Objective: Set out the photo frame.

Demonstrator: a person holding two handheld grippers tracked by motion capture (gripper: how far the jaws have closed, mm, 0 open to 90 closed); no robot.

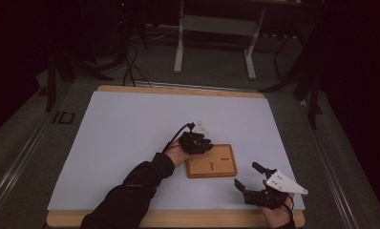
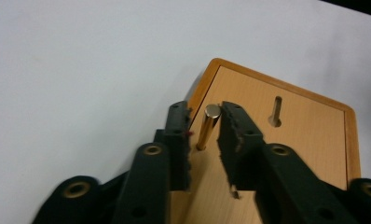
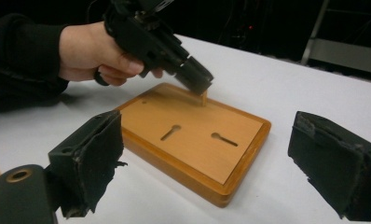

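A small gold pin (image 2: 208, 127) stands up in the wooden board (image 2: 305, 135), near one corner. The board lies on the white tabletop (image 1: 131, 124).

The left gripper (image 2: 204, 128) has its fingers (image 2: 176, 135) on both sides of the pin. They look very close to it, but I cannot tell if they are squeezing it yet. The right gripper (image 1: 249, 177) waits just beside the board with its fingers (image 3: 92, 156) spread wide and nothing in them.

The pin looks like metal. It is probably hard, stiff, light and smooth, so it could slip. The best place to hold it is around the middle, with the fingers flat on its sides.

The bottom of the pin goes into the board, so I cannot see how deep it sits. From the high view the left gripper covers the pin. The board has two long slots (image 3: 170, 132), and how deep they go is hard to tell.
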